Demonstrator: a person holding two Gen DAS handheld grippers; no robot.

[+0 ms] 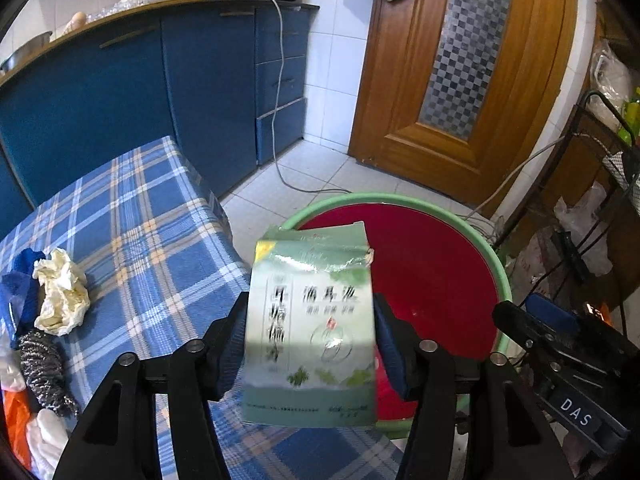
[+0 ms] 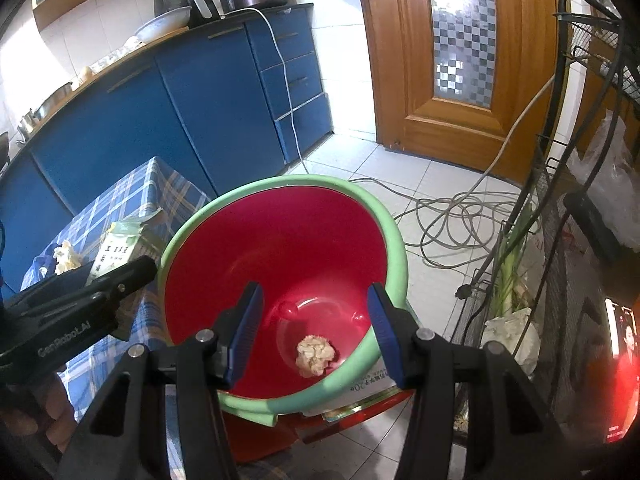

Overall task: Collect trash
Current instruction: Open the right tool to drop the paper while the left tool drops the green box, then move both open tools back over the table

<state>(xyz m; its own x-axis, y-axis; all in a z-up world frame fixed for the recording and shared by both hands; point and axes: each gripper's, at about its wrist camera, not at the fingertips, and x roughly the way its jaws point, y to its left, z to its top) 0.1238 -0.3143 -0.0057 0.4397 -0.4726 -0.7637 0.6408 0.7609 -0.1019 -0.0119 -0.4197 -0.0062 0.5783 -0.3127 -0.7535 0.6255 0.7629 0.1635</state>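
Note:
My left gripper (image 1: 310, 336) is shut on a green paper box (image 1: 310, 320) with Chinese print, held upright at the table's edge beside the red basin (image 1: 432, 272) with a green rim. The box also shows in the right wrist view (image 2: 120, 250). My right gripper (image 2: 314, 328) is open and empty above the basin (image 2: 280, 240), where a crumpled paper ball (image 2: 315, 355) lies at the bottom. Another crumpled paper (image 1: 62, 294) lies on the blue plaid tablecloth (image 1: 160, 248) at the left.
A steel scourer (image 1: 42, 364), blue cloth (image 1: 20, 280) and orange-white bags lie at the table's left edge. Blue cabinets (image 1: 120, 100) stand behind, a wooden door (image 1: 460, 80) to the right. Cables (image 2: 452, 216) coil on the tiled floor beside a black wire rack (image 2: 580, 200).

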